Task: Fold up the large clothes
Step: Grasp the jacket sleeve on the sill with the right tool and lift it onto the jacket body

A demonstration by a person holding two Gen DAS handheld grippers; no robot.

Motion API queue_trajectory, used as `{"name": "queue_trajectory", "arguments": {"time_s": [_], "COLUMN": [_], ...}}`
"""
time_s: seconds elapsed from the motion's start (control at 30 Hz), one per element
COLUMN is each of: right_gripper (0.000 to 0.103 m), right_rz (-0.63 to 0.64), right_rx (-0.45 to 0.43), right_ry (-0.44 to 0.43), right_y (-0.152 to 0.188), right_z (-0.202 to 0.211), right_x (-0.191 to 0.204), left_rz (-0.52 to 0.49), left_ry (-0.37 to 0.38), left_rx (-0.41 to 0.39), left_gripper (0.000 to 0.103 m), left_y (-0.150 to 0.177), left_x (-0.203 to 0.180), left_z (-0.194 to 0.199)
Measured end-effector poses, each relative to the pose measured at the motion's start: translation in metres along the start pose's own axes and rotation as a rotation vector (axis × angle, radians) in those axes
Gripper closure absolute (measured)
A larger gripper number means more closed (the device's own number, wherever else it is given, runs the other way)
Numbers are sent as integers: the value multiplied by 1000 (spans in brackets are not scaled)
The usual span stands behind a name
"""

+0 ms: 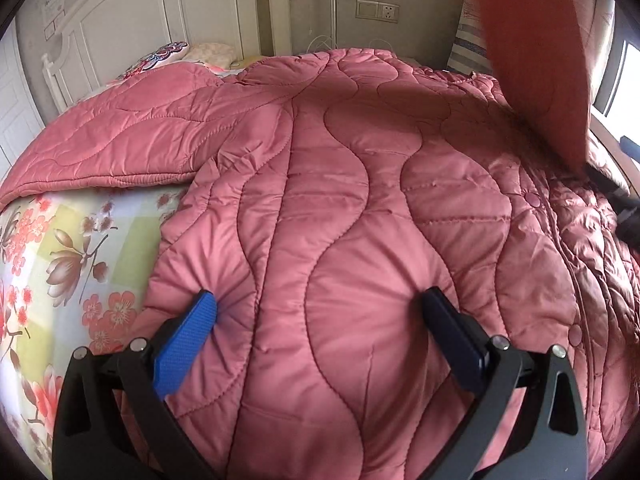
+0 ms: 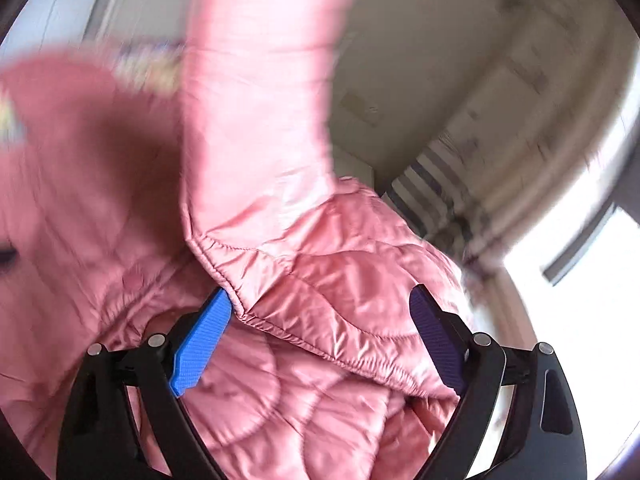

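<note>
A large pink quilted jacket (image 1: pixel 340 200) lies spread over the bed, one sleeve (image 1: pixel 132 136) stretched out to the left. My left gripper (image 1: pixel 320 314) stands open, and both fingertips dent the padding near the jacket's near edge. A blurred pink fold (image 1: pixel 536 60) hangs in the air at the upper right. In the right wrist view my right gripper (image 2: pixel 320 320) is open wide. A stitched hem of the jacket (image 2: pixel 304 288) lies between its pads and brushes the light blue pad (image 2: pixel 204 340). A raised sleeve (image 2: pixel 260 92) stands up behind it. That view is motion-blurred.
A floral bedsheet (image 1: pixel 60 260) shows bare at the left. A white headboard (image 1: pixel 160 12) and pillows (image 1: pixel 172 52) are at the back left, a wall socket (image 1: pixel 378 10) behind. A striped cushion (image 2: pixel 432 192) and a bright window (image 2: pixel 580 320) are to the right.
</note>
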State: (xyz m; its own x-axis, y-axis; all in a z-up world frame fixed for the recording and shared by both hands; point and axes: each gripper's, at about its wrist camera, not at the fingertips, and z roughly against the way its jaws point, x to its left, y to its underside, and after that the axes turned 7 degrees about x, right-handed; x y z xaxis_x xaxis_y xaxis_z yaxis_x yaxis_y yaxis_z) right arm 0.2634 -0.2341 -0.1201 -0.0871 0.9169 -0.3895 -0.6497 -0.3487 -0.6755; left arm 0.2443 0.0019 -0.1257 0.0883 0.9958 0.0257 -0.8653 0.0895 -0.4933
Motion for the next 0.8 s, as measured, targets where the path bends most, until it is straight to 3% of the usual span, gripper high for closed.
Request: {"name": "queue_trajectory", "arguments": {"time_s": [0.1,0.23,0.3,0.37,0.4,0.5,0.53,0.63,0.67,0.7,0.8], "right_gripper": [16,16,16,16,15,15,15,15,15,15,15], "right_rz": [-181,-494,-632,-746,-785,-887,-913,-940,-941,-941,-943], "right_rx": [15,132,83,13,2,15,31,42,42,44,48], "right_ry": [-18,-198,-303,-396,-406,-425,-423,-420,-419,-416,-409], "right_y": [9,46,63,81,87,95,98,99,101,102,101], "right_z": [-9,-46,-42,-39,-38,-48,-54,-54,-49,-43,-35], "right_x": [-50,-115,-130,-146,-152,-172,-176,-174,-171,-171,-164], "left_rz": [-5,-13,-15,43,118,219,225,258,269,273,286], "left_ry": [-5,-13,10,99,188,321,336,249,218,197,161], "left_rx": [-2,0,20,10,-12,-30,-42,-99,-113,-110,-12], "left_gripper": [2,2,2,3,3,3,3,4,12,28,57], "left_y": [1,3,-1,-7,-13,-39,-50,-89,-101,-110,-128], "left_x": [-2,-6,-8,-1,6,11,7,-2,-5,-7,-13], "left_z": [1,2,3,8,13,17,15,2,-7,-17,-52]}}
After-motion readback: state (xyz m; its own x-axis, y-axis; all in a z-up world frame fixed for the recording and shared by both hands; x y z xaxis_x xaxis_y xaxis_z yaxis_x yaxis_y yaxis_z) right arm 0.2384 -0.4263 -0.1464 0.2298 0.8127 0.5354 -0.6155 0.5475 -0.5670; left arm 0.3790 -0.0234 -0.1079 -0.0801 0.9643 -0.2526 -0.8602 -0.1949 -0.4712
